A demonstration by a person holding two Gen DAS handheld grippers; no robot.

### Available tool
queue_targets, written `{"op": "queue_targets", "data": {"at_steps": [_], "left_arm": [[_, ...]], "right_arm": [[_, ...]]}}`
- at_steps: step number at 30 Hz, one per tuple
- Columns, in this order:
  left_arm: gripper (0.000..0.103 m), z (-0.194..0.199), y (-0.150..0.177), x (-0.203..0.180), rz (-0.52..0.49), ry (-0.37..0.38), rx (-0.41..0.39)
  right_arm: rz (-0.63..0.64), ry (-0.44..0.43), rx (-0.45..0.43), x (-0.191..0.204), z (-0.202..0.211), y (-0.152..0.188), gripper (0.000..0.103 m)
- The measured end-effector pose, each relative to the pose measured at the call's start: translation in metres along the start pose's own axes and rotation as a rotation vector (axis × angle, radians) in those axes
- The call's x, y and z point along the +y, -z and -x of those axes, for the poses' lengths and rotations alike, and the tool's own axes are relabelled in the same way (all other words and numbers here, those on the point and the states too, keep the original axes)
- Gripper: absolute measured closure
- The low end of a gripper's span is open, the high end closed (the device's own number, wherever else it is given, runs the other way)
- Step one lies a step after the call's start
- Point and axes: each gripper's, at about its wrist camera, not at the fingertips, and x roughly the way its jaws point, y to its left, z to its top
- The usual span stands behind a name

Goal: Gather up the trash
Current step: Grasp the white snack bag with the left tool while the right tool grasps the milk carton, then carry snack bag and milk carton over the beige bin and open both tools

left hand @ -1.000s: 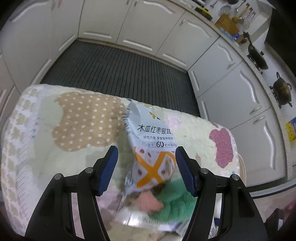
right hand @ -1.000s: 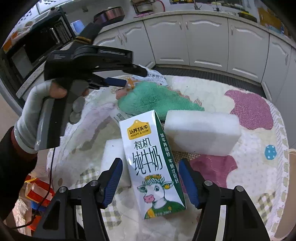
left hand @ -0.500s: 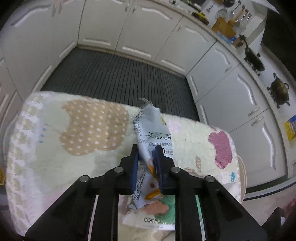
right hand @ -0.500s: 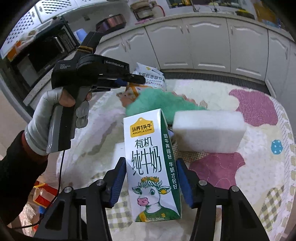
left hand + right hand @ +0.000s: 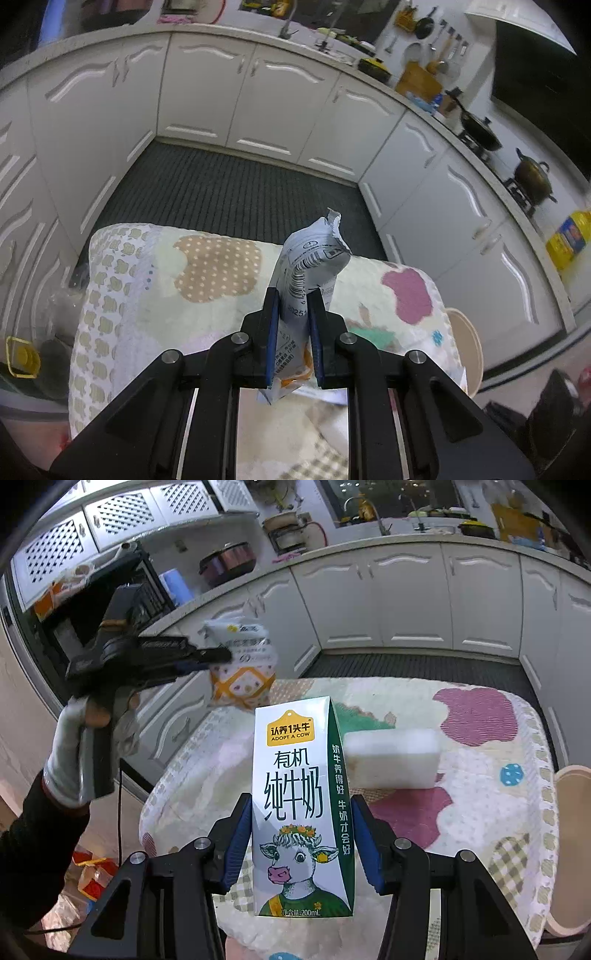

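Left wrist and right wrist: a wrapper in one pair of tongs, a carton in the other

Left wrist view: my left tongs [image 5: 294, 325] are clamped on a crumpled snack packet [image 5: 314, 266], their blue pads pressed flat against its sides. From here I see only its pale back, with a barcode and a torn top edge, standing up above the quilted surface [image 5: 147, 295]. A beige bin rim [image 5: 469, 343] shows at the surface's right edge. White cabinets [image 5: 258, 96] and a dark ribbed floor mat [image 5: 229, 192] lie beyond.

Right wrist view: this side shows the packet's front instead [image 5: 242, 664], white with an orange lattice print, held in the air by my left tongs [image 5: 221, 655], gripped by my gloved left hand [image 5: 88, 746] off the surface's left edge. My right tongs [image 5: 301, 843] are clamped on a milk carton [image 5: 301, 812], upright, white and green, with a cartoon cow and a yellow label. Behind it a white foam block [image 5: 393, 758] lies on the surface [image 5: 480, 812], and a patch of green cloth [image 5: 360, 720] peeks out past the carton's top.
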Motion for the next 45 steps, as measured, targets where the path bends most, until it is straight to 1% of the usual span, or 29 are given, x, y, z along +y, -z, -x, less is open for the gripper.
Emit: {"op": "queue_targets", "data": {"at_steps": [4, 10, 15, 21, 27, 35, 45], "left_arm": [[0.090, 0.017, 0.005, -0.019, -0.031, 0.034, -0.024], [0.091, 0.039, 0.002, -0.045, -0.083, 0.070, -0.063], [0.091, 0.045, 0.006, -0.066, -0.127, 0.097, -0.058], [0.091, 0.034, 0.024, -0.093, -0.170, 0.130, -0.011], [0.091, 0.014, 0.045, -0.131, -0.219, 0.173, 0.043], [0.091, -0.012, 0.070, -0.189, -0.302, 0.226, 0.104], [0.091, -0.044, 0.085, -0.267, -0.397, 0.286, 0.163]], "right_arm": [[-0.008, 0.012, -0.014, -0.001, 0.012, 0.001, 0.053], [-0.022, 0.026, -0.042, -0.007, 0.030, 0.003, 0.053], [-0.042, 0.040, -0.071, -0.015, 0.043, 0.004, 0.053], [-0.062, 0.073, -0.095, -0.027, 0.058, 0.005, 0.053], [-0.093, 0.124, -0.117, -0.046, 0.076, 0.008, 0.053], [-0.167, 0.210, -0.149, -0.088, 0.109, 0.021, 0.053], [-0.266, 0.301, -0.190, -0.140, 0.150, 0.044, 0.052]]}}
